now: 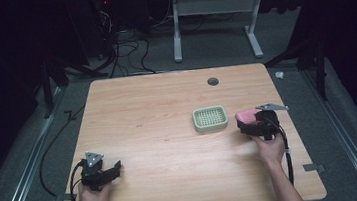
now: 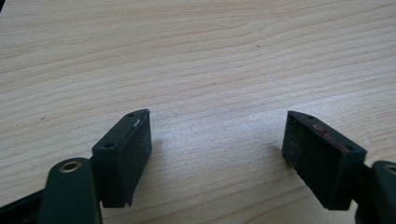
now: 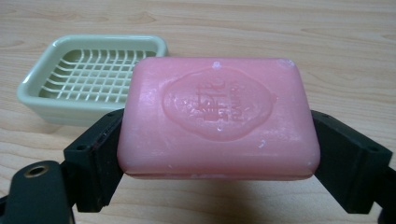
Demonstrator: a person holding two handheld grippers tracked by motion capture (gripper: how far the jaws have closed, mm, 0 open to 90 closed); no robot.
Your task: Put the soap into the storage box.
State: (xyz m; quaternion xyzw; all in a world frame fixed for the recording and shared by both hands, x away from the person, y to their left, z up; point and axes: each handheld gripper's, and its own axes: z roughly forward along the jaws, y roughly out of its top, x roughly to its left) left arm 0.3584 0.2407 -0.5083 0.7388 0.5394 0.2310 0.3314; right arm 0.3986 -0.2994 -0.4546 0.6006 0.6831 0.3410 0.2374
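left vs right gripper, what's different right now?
The left gripper has its jaws apart with nothing between them; the right gripper is shut on the pink soap. The left gripper sits near the table's front left corner; the right one is beside the green soap dish. Each is held by a hand.

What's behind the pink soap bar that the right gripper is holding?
In the right gripper view, a pale green soap dish sits on the table behind the soap bar. Its grid floor looks empty, but the soap hides its near right corner.
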